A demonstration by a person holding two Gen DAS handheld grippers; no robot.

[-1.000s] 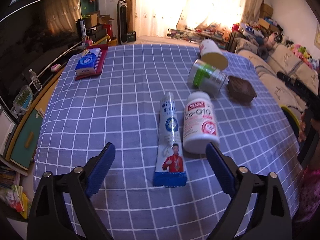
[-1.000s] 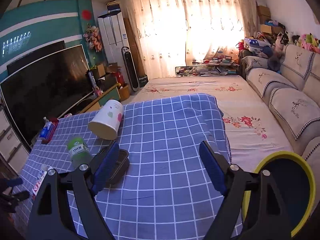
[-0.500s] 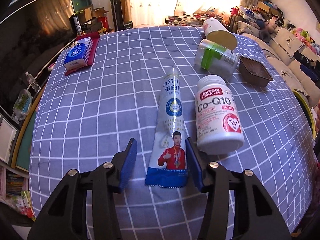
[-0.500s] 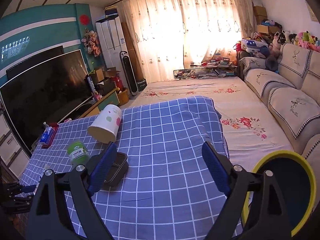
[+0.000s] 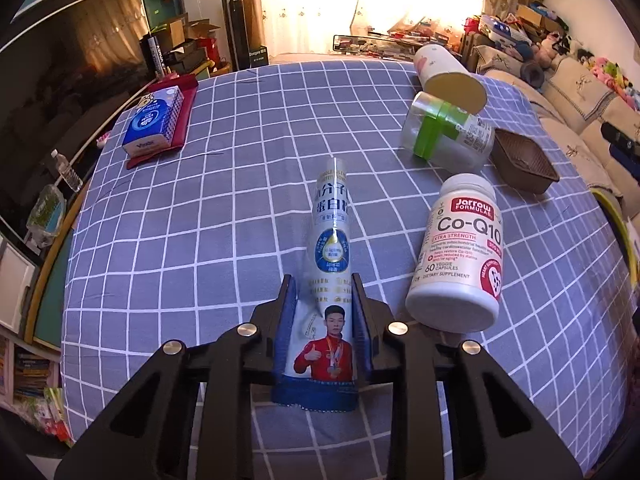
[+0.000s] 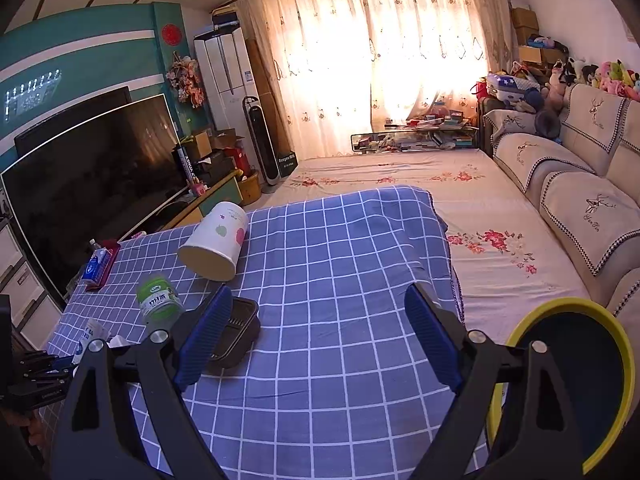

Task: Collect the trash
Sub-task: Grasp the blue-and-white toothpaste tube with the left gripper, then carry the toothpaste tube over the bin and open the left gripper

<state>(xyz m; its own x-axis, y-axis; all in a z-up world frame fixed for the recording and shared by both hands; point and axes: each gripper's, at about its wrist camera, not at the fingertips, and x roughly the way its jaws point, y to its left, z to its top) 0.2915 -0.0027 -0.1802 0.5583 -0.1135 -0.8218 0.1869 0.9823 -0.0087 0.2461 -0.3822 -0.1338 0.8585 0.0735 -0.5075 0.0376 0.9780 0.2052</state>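
**A:** Two grippers checked. Our left gripper (image 5: 323,300) had its jaws spread wide a second ago; now they're closing on the sachet (image 5: 330,276), pads touching both its edges, lower centre of the left wrist view.

**B:** Sachet moved?

**A:** Same spot on the checked cloth (image 5: 224,216), supplement bottle (image 5: 460,252) just right of it. We came in closer, so it fills more of the frame.

**B:** Right side?

**A:** Our right gripper (image 6: 316,336) unchanged: jaws spread, nothing between them, brown tray (image 6: 240,334) behind its left finger, yellow-rimmed bin (image 6: 568,376) lower right.
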